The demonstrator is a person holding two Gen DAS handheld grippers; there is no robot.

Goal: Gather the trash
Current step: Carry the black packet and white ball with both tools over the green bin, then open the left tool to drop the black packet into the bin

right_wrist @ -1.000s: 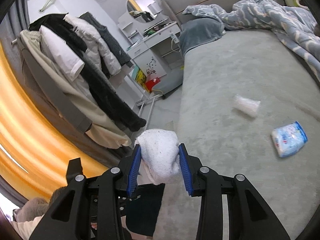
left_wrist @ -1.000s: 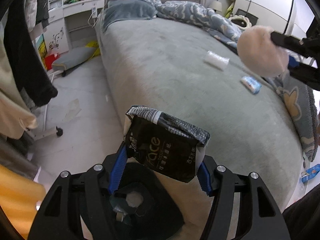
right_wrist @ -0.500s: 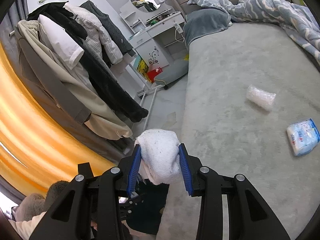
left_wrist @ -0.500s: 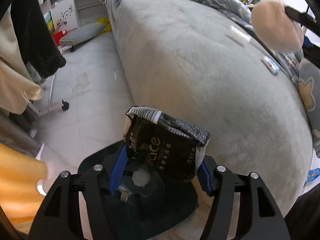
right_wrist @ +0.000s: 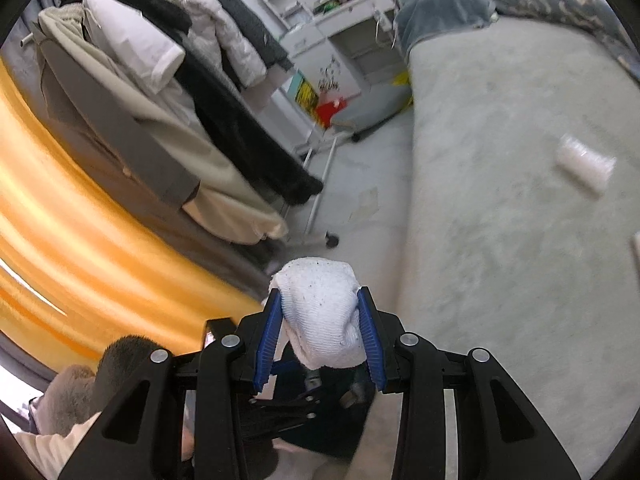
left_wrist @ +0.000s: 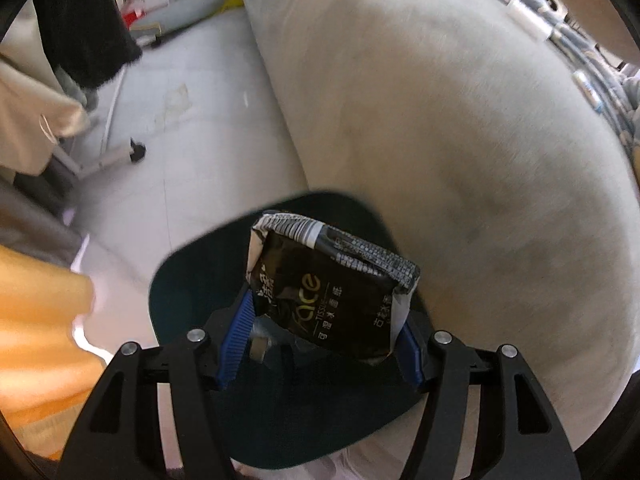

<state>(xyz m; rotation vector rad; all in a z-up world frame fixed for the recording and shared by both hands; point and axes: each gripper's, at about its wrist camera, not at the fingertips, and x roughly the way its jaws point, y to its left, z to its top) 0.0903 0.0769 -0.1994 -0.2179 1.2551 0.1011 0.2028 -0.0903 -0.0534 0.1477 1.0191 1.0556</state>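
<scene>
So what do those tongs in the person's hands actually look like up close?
Both look alike. The left tongs and right tongs each have two black arms built as open frames with cut-out slots, joined by round silver bolts. Each arm ends in a blue ribbed pad. No cables or printed markings show on them. The hands themselves are out of view; only a pale sleeve shows at the lower left of the right view.

I count two grippers, left [left_wrist: 326,334] and right [right_wrist: 320,334], one black tissue pack [left_wrist: 328,286], one white sock [right_wrist: 320,312], one dark bin [left_wrist: 192,280], one bed [right_wrist: 500,120], and one clear wrapper [right_wrist: 584,164].
</scene>
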